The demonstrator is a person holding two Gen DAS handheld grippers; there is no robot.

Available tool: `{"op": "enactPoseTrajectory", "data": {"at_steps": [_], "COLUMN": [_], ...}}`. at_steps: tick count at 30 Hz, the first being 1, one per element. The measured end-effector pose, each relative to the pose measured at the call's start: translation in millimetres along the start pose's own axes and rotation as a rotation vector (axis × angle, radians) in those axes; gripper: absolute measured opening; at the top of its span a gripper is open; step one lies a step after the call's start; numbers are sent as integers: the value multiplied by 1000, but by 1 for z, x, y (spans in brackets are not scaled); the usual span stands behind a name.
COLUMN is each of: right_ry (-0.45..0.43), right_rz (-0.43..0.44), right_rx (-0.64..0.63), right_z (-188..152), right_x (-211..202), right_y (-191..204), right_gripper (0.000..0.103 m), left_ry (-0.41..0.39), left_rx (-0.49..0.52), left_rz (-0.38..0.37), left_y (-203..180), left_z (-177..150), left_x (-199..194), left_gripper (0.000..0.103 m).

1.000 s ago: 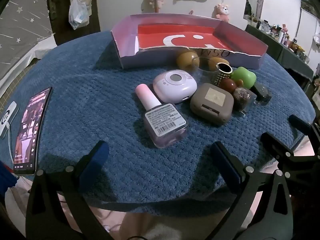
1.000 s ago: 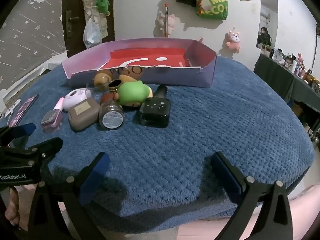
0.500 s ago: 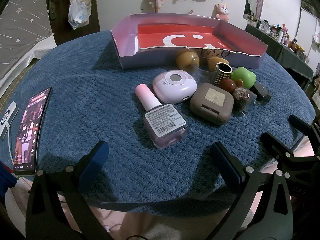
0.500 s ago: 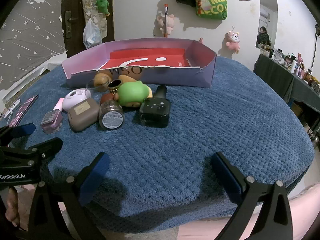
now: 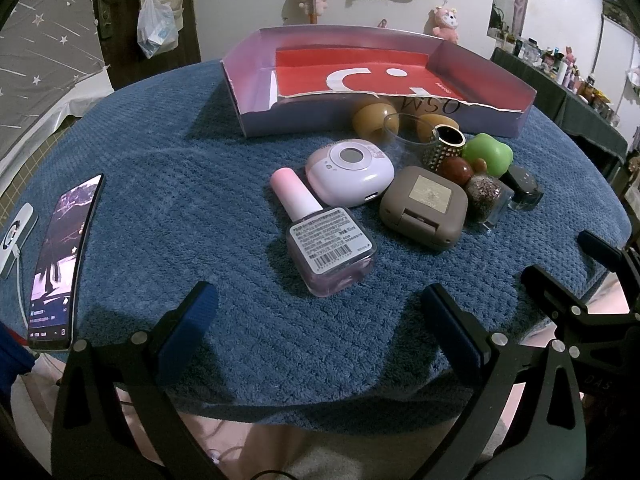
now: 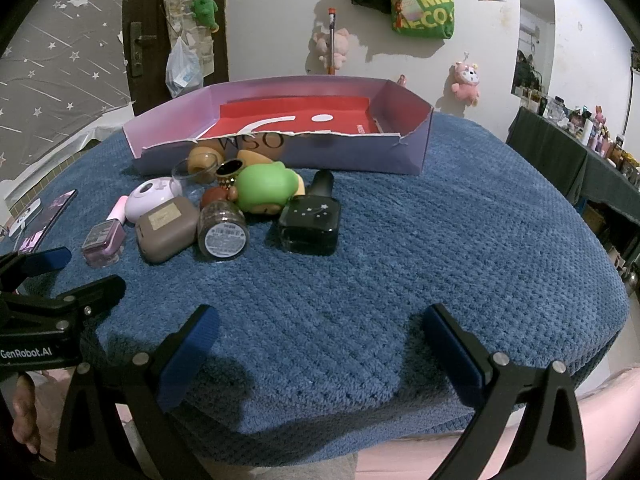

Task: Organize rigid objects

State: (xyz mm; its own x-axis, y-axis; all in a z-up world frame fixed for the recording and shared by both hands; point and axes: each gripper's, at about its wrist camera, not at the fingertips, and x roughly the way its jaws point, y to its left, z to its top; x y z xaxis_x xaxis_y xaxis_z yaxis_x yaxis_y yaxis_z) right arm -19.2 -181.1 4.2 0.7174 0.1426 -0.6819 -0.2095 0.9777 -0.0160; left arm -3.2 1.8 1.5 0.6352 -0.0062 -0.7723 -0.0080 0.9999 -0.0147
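Blue knit cover on the round table point(image 5: 168, 168); the rigid items sit in a tight cluster just in front of the torn near wall of the purple box point(image 5: 256, 92), which lies toward the table's far edge with nothing in it. Left gripper point(image 5: 320, 320) and right gripper point(image 6: 316, 344) both hover over the near edge, jaws spread wide, holding nothing. Judgement: start with the outermost pieces — pink-capped bottle point(image 5: 324, 240) for the left, black bottle point(image 6: 310, 224) for the right — closing across their flat sides so neighbours touching them are not dragged.
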Motion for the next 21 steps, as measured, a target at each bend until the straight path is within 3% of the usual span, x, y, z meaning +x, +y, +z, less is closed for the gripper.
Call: {"op": "enactPoseTrajectory", "data": {"at_steps": [21], "right_ry": [26], "right_rz": [21], "right_rx": [6], "right_z": [8], "right_x": [0], "right_y": [-2], "right_gripper": [103], "left_ry": [12], "left_rx": [12], "left_rz": [-12], "left_y": [-2], "left_z": [2], "left_x": [4], "left_gripper": [103]}}
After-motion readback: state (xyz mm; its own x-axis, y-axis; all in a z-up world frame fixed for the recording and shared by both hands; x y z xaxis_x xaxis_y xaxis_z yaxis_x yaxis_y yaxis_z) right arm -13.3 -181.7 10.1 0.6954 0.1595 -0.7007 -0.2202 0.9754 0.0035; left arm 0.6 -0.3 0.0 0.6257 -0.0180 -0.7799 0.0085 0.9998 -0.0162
